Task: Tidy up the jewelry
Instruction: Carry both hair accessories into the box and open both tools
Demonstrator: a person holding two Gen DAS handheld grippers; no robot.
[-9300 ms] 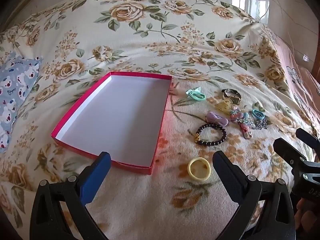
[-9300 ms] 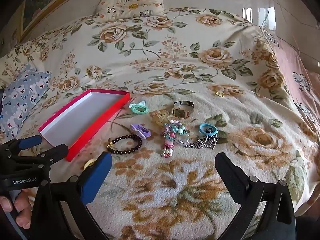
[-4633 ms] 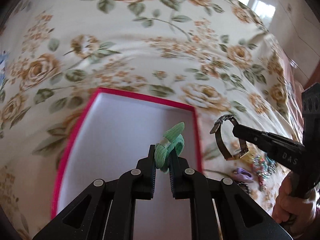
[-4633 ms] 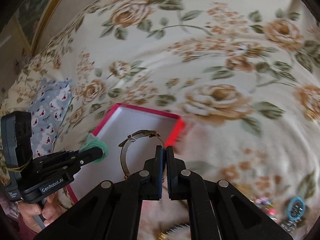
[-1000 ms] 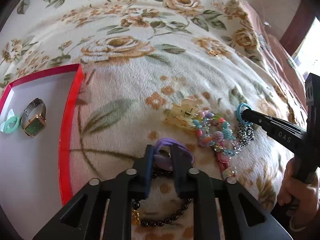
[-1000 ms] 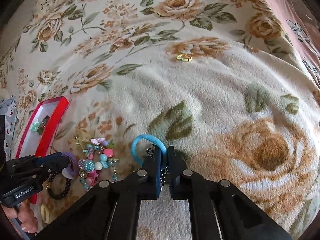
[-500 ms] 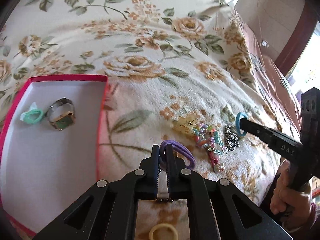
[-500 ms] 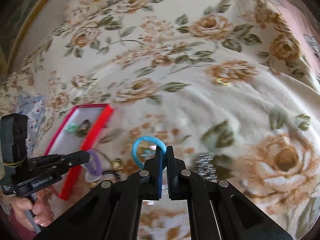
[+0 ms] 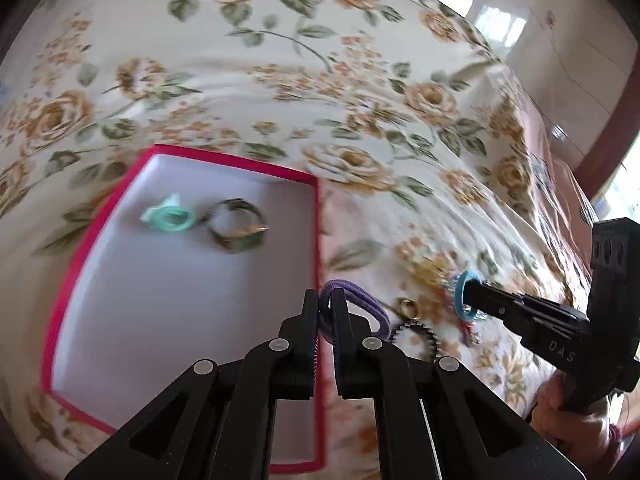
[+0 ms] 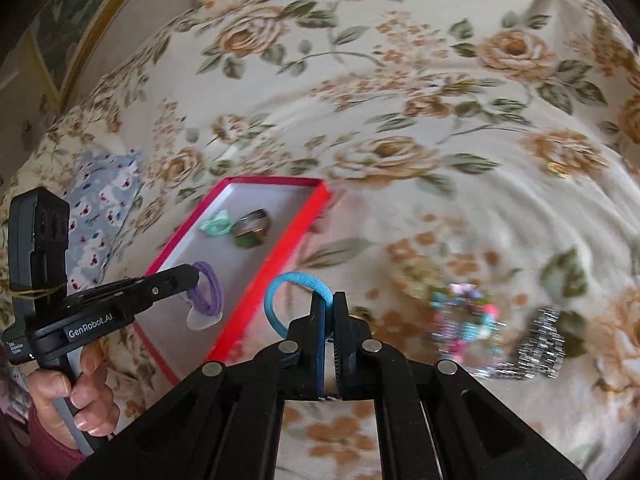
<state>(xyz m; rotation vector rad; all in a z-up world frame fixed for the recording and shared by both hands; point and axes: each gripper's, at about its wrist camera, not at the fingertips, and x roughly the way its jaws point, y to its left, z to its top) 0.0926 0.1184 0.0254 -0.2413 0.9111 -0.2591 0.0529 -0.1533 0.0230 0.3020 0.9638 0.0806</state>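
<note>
Left wrist view. The left tool (image 9: 326,300) is clamped on a purple hair tie (image 9: 360,304), which hangs just over the right-hand rim of the red box (image 9: 318,240). The box lies on the floral bedspread (image 9: 280,60) and holds a green hair tie (image 9: 170,216) and a watch (image 9: 236,230), side by side near its far end. To the right, the right tool (image 9: 466,294) pinches a blue hair tie (image 9: 464,294) above the loose pieces; a black bead bracelet (image 9: 416,332) lies below it.

Right wrist view. The right tool (image 10: 330,304) is closed on the blue hair tie (image 10: 296,292), held over the bedspread (image 10: 440,80) just outside the red box (image 10: 280,256). The left tool (image 10: 192,276) holds the purple hair tie (image 10: 210,292) above the box floor. A beaded charm cluster (image 10: 464,320) and a silver chain (image 10: 532,348) remain on the bed, blurred.

Step in hand, as judged: carrying two ties to the box. The next move calls for lowering each over bare floor, clear of the watch, then parting the fingers.
</note>
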